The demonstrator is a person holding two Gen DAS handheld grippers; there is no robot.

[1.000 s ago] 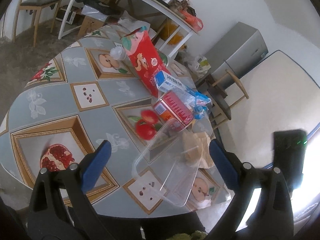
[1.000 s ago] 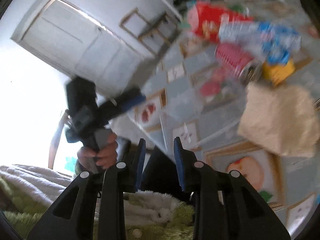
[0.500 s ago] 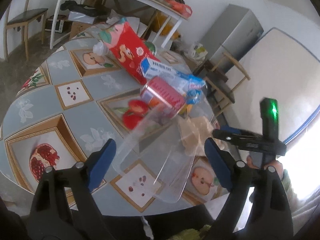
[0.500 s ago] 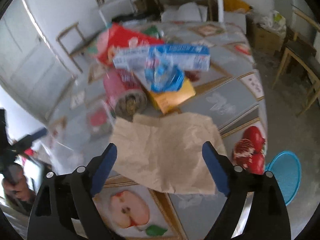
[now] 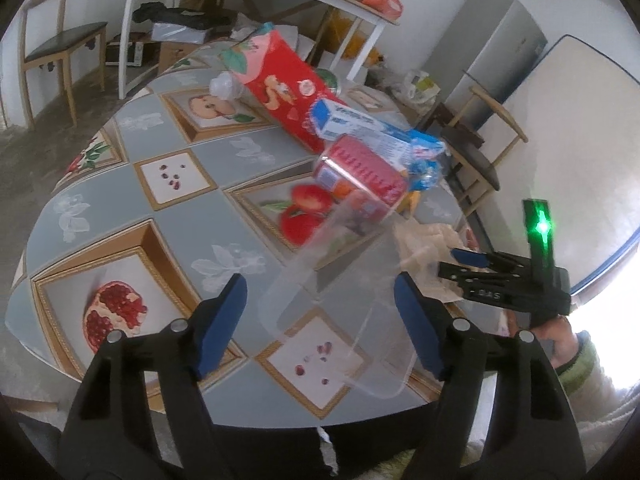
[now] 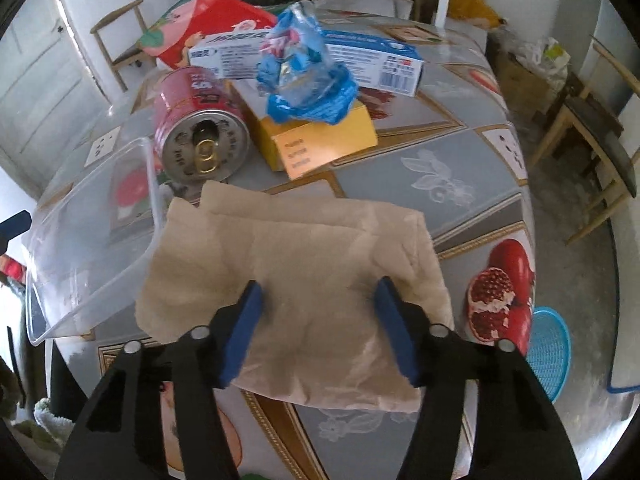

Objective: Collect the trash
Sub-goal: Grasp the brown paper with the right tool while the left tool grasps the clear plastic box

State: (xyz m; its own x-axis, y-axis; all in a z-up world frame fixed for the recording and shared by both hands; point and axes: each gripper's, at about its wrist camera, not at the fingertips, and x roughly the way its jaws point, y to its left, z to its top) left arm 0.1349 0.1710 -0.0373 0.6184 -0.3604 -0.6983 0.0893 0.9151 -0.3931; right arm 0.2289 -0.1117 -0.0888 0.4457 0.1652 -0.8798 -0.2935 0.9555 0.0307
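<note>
Fruit-print table (image 6: 460, 160), both claws closing, unclamped, right claw (image 6: 318, 304) straddling napkin (image 6: 296, 256) near edge

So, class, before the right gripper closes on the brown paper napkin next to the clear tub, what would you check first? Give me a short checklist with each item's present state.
1. Right gripper open, jaws just closing: ok.
2. Brown paper napkin lies between its fingers: ok.
3. Pads already pressing the napkin: cannot tell; the fingertips seem to hover just above it.
4. Clear plastic tub empty and beside the napkin to take it: ok.
5. Left gripper open around the tub, not clamped on it, jaws just closing: ok.
6. Red can lying beyond the napkin, clear of the fingers: ok.
</note>
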